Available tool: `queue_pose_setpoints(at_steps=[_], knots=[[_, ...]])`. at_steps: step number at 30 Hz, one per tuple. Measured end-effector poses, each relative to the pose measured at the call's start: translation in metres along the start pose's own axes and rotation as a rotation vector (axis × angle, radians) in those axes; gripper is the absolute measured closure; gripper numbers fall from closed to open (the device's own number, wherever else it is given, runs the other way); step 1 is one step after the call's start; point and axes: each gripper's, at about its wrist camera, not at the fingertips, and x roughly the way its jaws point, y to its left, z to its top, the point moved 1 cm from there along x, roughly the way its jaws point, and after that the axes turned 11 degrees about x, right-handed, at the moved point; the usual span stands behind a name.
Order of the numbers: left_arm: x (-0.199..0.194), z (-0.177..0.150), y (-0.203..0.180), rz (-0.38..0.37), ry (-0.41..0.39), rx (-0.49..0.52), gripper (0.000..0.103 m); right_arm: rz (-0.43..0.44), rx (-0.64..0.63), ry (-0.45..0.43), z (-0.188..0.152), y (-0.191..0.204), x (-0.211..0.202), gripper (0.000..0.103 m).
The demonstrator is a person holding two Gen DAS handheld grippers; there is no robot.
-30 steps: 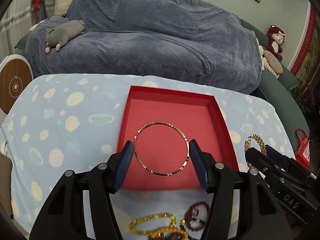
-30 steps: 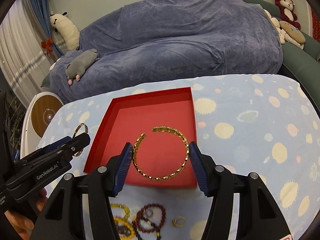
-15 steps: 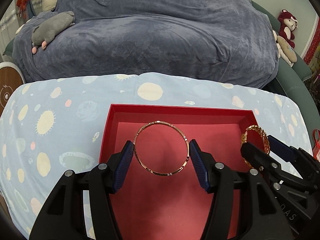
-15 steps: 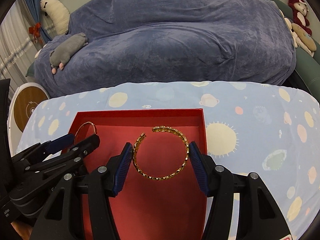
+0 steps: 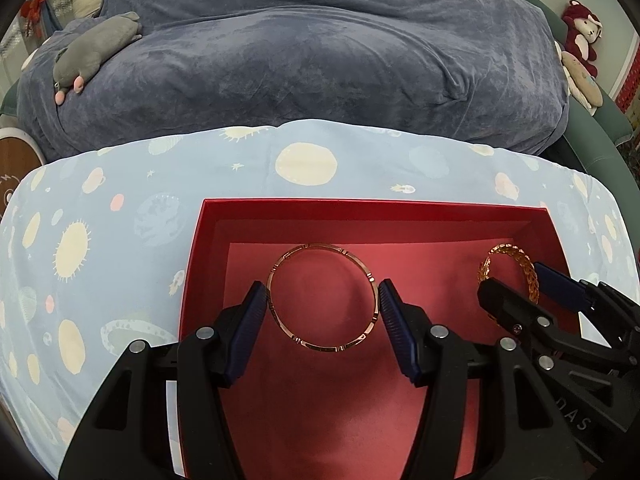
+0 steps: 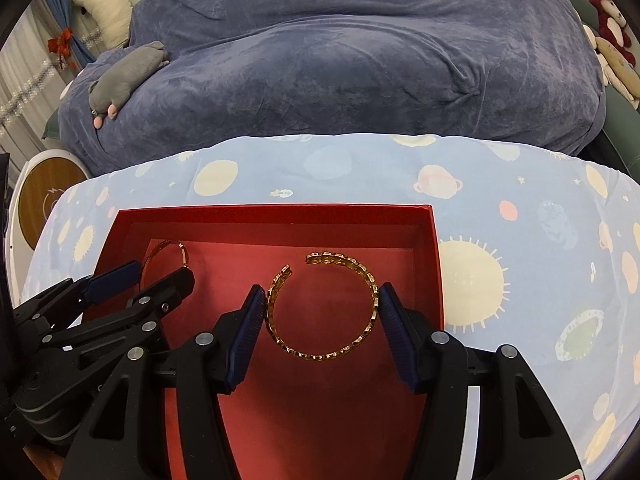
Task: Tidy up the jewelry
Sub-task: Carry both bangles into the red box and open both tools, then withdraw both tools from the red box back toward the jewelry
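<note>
On your far left, the spotted blue cloth [image 5: 100, 248] covered the table, and the red box [image 5: 192, 264] sat on it with its near end running under both tools. Your left gripper [image 5: 323, 306] hung over the left half of the box, its blue pads [image 5: 256, 308] pressed against either side of the rose-gold bangle [image 5: 323, 347]. The bangle was pinched flat between them, a closed ring with small notched segments, held above the red floor. Whether it touched that floor, I could not tell.

Moving right, your right gripper [image 6: 323, 306] was over the right half of the same box, close beside the left one. Its pads [image 6: 390, 308] were clamped on the gold chain cuff [image 6: 320, 356], whose open gap faced away from you, toward the far wall of the box. From the left camera the cuff [image 5: 530, 276] showed edge-on between the right tool's tips.

Beyond the table lay a sofa under a blue-grey throw [image 6: 360, 72], with a grey plush [image 6: 128, 72] on its left side.
</note>
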Motion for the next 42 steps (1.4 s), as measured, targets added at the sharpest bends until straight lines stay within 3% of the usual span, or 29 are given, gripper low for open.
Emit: queue_pose_setpoints(at_steps=[13, 22, 32, 42], knots=[[-0.012, -0.003, 0.003, 0.000, -0.033, -0.019, 0.039, -0.017, -0.004, -0.023, -0.005, -0.001, -0.010, 0.045], [-0.060, -0.023, 0.002, -0.008, -0.074, -0.014, 0.039, 0.014, 0.019, -0.077, -0.025, -0.010, -0.067, 0.045], [-0.140, -0.094, 0.001, -0.001, -0.125, -0.003, 0.036, 0.008, 0.000, -0.120, -0.102, -0.023, -0.142, 0.045], [-0.173, -0.181, -0.007, -0.001, -0.099, -0.040, 0.036, -0.005, 0.008, -0.089, -0.195, -0.033, -0.176, 0.045]])
